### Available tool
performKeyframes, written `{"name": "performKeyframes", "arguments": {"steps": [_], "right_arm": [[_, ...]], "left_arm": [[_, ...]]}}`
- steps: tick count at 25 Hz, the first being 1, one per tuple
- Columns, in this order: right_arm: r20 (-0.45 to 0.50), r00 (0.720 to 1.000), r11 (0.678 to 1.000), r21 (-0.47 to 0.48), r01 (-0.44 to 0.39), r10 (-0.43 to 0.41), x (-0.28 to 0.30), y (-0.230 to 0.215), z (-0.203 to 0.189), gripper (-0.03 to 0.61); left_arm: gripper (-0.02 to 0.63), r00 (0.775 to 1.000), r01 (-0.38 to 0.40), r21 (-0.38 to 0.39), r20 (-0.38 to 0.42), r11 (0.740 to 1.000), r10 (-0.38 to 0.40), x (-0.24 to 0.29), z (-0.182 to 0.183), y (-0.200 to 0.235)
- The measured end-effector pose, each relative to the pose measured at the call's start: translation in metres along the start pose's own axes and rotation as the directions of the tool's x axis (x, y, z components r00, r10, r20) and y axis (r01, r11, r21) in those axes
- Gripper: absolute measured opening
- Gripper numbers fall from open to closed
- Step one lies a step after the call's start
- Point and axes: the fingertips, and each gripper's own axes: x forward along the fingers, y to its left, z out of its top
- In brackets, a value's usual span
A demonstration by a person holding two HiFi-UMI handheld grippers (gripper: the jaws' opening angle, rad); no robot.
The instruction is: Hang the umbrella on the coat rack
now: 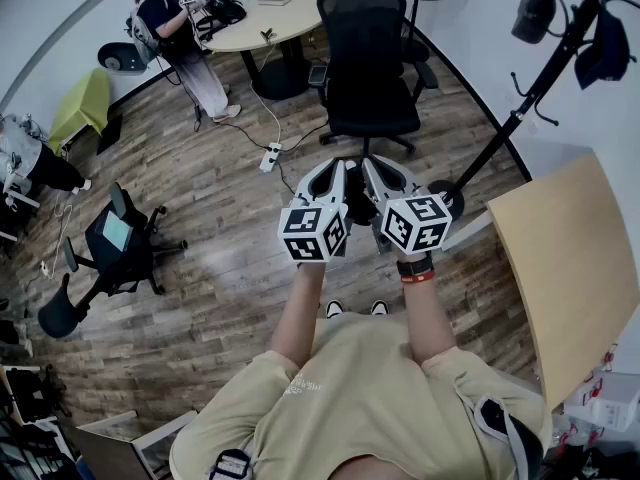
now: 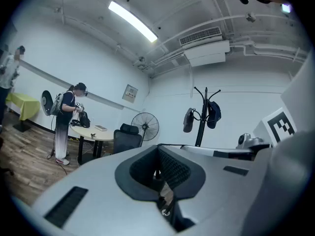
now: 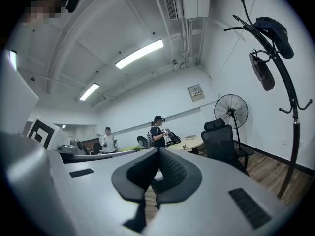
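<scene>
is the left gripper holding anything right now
No, the grey left gripper has its ribbed black jaws shut together, with nothing between them in the left gripper view.

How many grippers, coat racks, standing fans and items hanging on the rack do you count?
grippers: 2, left gripper and right gripper
coat rack: 1
dark hanging items: 2
standing fan: 1
total: 6

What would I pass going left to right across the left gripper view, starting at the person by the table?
Person → round table → standing fan → coat rack.
</scene>
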Motion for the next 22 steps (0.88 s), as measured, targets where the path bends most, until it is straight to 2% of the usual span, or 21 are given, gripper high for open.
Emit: {"name": "performKeyframes", "arguments": {"steps": [8, 16, 22], "right_arm": [[0.004, 1.000, 0.999, 0.021, 0.025, -0.025, 0.017, -0.002, -0.011, 0.017], [0.055, 0.997, 0.996, 0.071, 0.058, -0.062, 0.029, 0.006, -0.030, 0.018], [0.038, 0.995, 0.990, 0.109, 0.089, -0.094, 0.052, -0.021, -0.041, 0.018]], "left_arm": [[0.023, 0.999, 0.042, 0.006, -0.016, 0.999, -0.042, 0.003, -0.010, 0.014], [0.023, 0.994, 0.106, 0.022, -0.032, 0.994, -0.105, 0.004, -0.014, 0.035], [0.023, 0.989, 0.128, 0.008, -0.075, 0.992, -0.127, 0.038, -0.027, 0.049]]}}
